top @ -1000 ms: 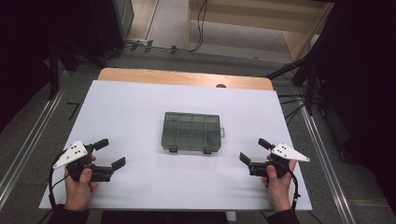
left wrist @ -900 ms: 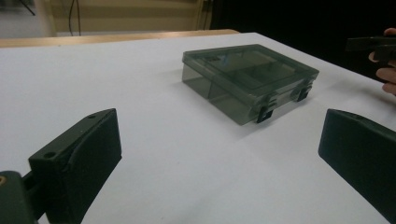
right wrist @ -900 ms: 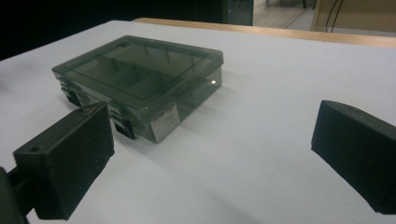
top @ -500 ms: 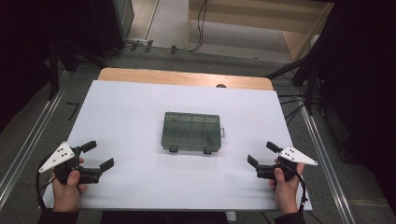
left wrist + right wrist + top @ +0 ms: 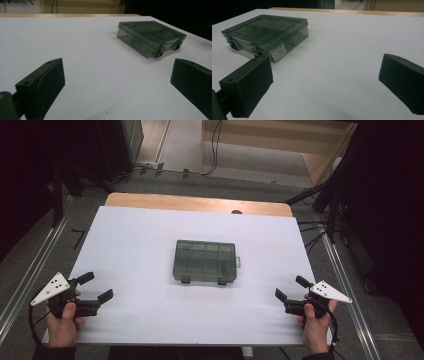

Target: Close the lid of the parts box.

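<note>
Compartment box (image 5: 205,262) of smoky translucent plastic lies flat near the middle of the white surface (image 5: 140,240), lid down and both front latches facing the person. Through the lid its dividers show; whether anything lies inside cannot be told. A small white label sits on one short side, seen in the right gripper view.

Left gripper (image 5: 97,288) hovers by the near left corner of the surface, jaws spread wide and holding nothing. Right gripper (image 5: 289,288) hangs by the near right corner, its jaws likewise wide and empty. Both are well apart from the box, one to each side, and each gripper view looks across bare surface toward it.

Judging by this, the work stands at its very start: an approach has not begun, and the box is untouched. A likely next move is to bring both grippers inward toward the front edge, one to steady the body while the other works a latch. That calls for low, level travel so the jaws meet the small latches squarely without pushing the light box away.
</note>
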Available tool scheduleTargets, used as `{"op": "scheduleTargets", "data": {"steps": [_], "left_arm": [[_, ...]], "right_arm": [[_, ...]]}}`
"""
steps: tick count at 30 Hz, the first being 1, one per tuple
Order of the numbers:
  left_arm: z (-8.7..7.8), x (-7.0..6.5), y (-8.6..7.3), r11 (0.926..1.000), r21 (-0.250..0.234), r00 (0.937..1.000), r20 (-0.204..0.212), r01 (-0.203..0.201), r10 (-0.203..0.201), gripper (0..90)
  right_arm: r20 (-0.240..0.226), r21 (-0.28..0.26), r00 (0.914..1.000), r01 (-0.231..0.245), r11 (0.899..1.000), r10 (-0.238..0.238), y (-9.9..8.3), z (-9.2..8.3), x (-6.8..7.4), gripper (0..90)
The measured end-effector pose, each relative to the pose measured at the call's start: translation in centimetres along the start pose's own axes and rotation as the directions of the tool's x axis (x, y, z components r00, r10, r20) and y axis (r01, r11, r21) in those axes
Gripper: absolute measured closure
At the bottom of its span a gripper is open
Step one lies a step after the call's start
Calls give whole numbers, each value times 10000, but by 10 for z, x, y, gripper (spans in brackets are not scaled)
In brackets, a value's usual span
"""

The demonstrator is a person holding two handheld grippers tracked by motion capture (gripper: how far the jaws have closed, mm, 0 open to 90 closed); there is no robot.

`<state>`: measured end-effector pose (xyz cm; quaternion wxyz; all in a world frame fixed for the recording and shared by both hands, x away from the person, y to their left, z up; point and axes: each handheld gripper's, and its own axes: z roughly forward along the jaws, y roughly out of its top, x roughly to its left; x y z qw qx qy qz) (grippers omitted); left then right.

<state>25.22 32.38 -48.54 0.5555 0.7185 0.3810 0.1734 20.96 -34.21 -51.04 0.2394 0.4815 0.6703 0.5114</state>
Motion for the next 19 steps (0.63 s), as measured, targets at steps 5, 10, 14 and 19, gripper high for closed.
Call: {"op": "scheduleTargets", "data": {"steps": [5, 10, 14, 19], "left_arm": [[-3, 5, -2, 10000, -14, 9998, -176, -21, 20, 0], [-2, 5, -3, 10000, -21, 9999, -147, -52, 52, 0], [0, 4, -4, 10000, -40, 9998, -167, -81, 80, 0], [1, 3, -5, 9999, 35, 9996, -275, -102, 103, 0]], "right_arm": [[146, -31, 9999, -80, 10000, 80, -3, -6, -6, 0], [233, -67, 9996, -161, 9998, 162, -6, -9, -9, 0], [238, -31, 9996, -145, 9999, 145, -7, -7, -8, 0], [179, -42, 9997, -173, 9998, 174, -8, -6, -9, 0]]}}
